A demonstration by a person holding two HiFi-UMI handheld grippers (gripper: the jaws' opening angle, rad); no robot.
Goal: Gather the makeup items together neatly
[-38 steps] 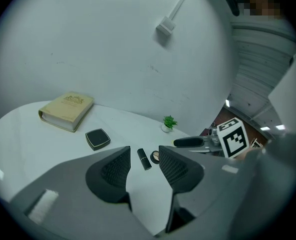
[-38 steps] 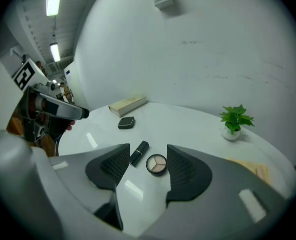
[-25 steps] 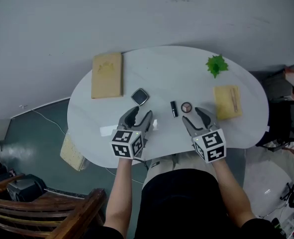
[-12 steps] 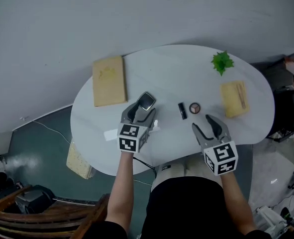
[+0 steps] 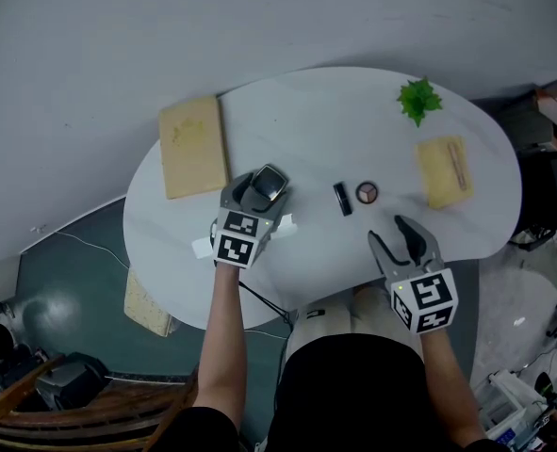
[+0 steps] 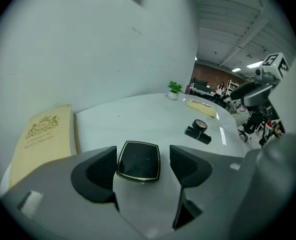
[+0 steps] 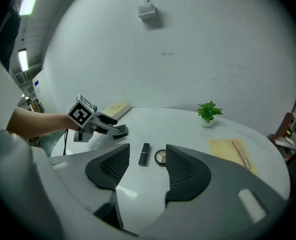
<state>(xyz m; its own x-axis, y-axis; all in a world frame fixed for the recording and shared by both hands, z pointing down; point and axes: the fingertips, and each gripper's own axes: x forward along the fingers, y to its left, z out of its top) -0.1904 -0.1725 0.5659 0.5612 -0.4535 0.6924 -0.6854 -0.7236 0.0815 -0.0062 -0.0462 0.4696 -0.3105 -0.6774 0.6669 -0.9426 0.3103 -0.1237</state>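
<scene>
A square black compact (image 6: pixel 138 159) with a gold rim lies flat on the white table (image 5: pixel 335 125). My left gripper (image 6: pixel 141 162) straddles it; its jaws have just been opening, and a gap shows on each side of the compact (image 5: pixel 270 183). In the head view the left gripper (image 5: pixel 256 194) sits left of centre. A black lipstick (image 5: pixel 341 199) and a small round compact (image 5: pixel 367 193) lie side by side mid-table. My right gripper (image 5: pixel 392 233) hovers open and empty near the front edge, with the lipstick (image 7: pixel 144 154) and round compact (image 7: pixel 161 157) ahead of it.
A tan book (image 5: pixel 192 146) lies at the table's left. A small green plant (image 5: pixel 419 100) stands at the far right, and a yellow pad (image 5: pixel 443 170) with a brush lies below it. White scraps (image 5: pixel 285 224) sit by the left gripper. A wooden chair (image 5: pixel 90 412) stands lower left.
My left gripper has moved forward and down to the square compact, and its jaws have spread to either side of it. The right gripper has stayed near the front edge.
</scene>
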